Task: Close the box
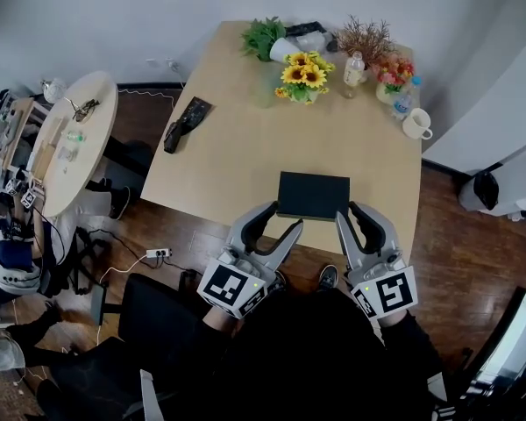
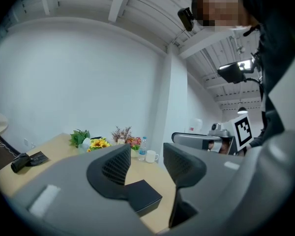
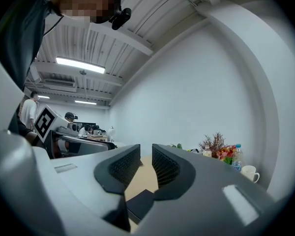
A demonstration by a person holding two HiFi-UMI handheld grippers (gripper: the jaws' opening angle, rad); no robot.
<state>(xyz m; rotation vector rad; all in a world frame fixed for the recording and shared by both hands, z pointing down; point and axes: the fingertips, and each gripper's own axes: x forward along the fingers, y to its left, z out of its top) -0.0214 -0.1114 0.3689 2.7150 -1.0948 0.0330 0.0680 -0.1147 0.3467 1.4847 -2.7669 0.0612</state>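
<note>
Table [image 1: 245, 147]: pale wood, seen steeply from above.

Box [image 1: 313, 196]: dark, flat, lid lying level so it looks shut. It sits at the table's near edge, in front of me, between my two tools.

Left hand-held gripper [image 1: 285, 215]: jaws fairly wide, nothing between them. The tips are at the box's near left corner; I can't tell if they touch it.

Right hand-held gripper [image 1: 351, 211]: jaws narrow, a slim gap, nothing gripped. It is just beside the box's near right corner.

Sunflowers [image 1: 303, 74]: far end of the table, well apart from the box.

White mug [image 1: 416, 124]: far right edge.
</note>
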